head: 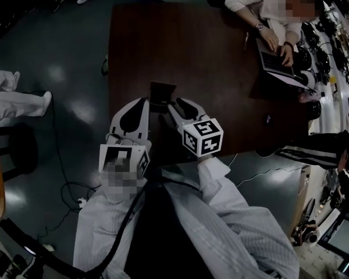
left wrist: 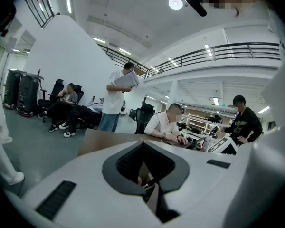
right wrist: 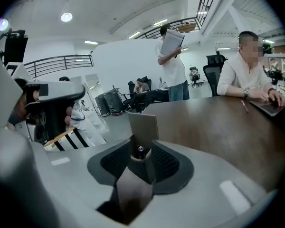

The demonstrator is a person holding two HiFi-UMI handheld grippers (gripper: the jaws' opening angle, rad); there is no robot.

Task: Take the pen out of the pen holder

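At table [head: 163,45] edge: we brace the holder [right wrist: 143,123] and line up on the pen [right wrist: 140,149].
Right tongs [right wrist: 142,159] are released, pads wide and nothing pinched. The pen's top end sits between them, poking from the holder, which stands upright just ahead on the table's near edge. Left tongs [left wrist: 149,177] look clenched on the holder's wall, a thin grey slab caught between the pads; we judge that grip steadies it. Step in hand, as we read it: the reach. No grasp is made yet and the pen sits fully in the holder. Next move calls for closing the right pads squarely on the pen's end, clear of the rim, then a straight lift along the pen while the left pins the holder down. Risk: a skewed pull tips it.
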